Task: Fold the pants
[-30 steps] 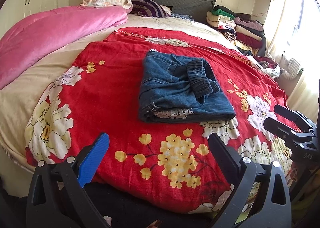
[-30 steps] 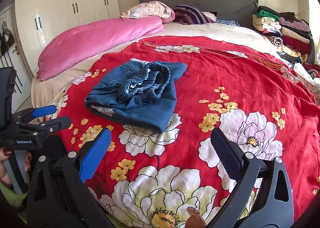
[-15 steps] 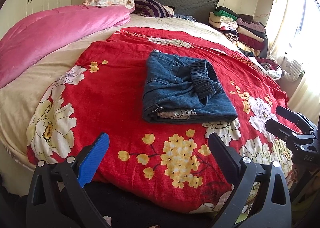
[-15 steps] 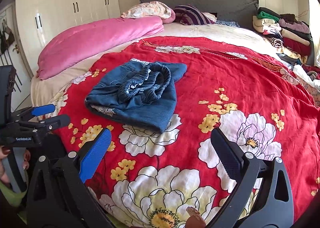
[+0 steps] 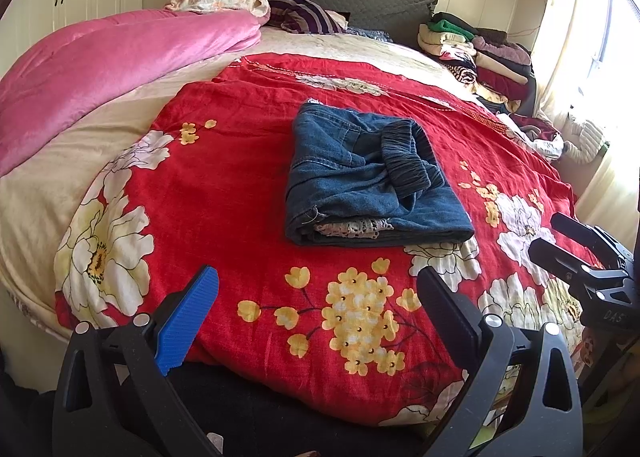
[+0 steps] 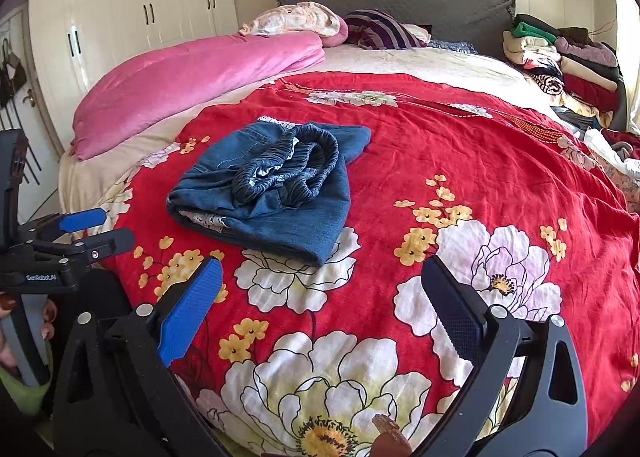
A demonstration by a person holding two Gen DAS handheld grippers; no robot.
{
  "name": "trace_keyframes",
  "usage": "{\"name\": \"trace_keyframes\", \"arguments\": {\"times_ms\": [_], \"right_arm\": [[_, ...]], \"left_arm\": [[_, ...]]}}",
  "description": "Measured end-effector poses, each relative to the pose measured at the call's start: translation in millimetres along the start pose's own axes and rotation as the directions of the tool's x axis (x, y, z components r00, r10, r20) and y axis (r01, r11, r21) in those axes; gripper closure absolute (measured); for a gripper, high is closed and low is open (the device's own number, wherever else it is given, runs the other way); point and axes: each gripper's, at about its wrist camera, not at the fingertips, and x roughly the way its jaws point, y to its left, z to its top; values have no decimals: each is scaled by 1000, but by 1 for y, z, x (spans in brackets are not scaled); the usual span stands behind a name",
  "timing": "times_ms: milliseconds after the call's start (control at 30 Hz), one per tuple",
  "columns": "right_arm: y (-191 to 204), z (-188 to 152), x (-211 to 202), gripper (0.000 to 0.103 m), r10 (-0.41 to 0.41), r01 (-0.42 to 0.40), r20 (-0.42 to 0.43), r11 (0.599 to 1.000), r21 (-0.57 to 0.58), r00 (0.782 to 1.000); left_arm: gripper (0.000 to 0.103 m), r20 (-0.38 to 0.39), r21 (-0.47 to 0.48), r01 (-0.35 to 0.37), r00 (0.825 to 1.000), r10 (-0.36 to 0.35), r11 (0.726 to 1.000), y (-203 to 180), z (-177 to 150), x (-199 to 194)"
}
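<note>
The blue denim pants (image 5: 368,177) lie folded into a compact rectangle on the red floral blanket (image 5: 240,177), their elastic waistband bunched on top. In the right wrist view the pants (image 6: 272,193) sit left of centre. My left gripper (image 5: 316,297) is open and empty near the foot of the bed, short of the pants. My right gripper (image 6: 320,289) is open too, with only blanket between its fingers. Each gripper shows at the edge of the other's view: the right gripper (image 5: 568,241) and the left gripper (image 6: 100,229).
A pink duvet (image 5: 100,69) lies along the left of the bed, pillows (image 5: 224,1) at the grey headboard. A pile of folded clothes (image 5: 480,53) sits at the far right by the curtained window. White wardrobes (image 6: 120,25) line the left wall. A hand (image 6: 24,329) grips the left tool.
Both grippers stay open and empty. The left wrist view has drifted slightly, shifting the pants a little right and lower in the frame. The pants themselves have not moved.
</note>
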Motion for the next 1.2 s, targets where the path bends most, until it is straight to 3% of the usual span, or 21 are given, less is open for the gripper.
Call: {"name": "trace_keyframes", "arguments": {"times_ms": [1200], "right_arm": [[2, -2, 2, 9, -23, 23, -13, 1000, 1, 1000]], "left_arm": [[4, -7, 10, -2, 1000, 2, 1000, -2, 0, -2]]}}
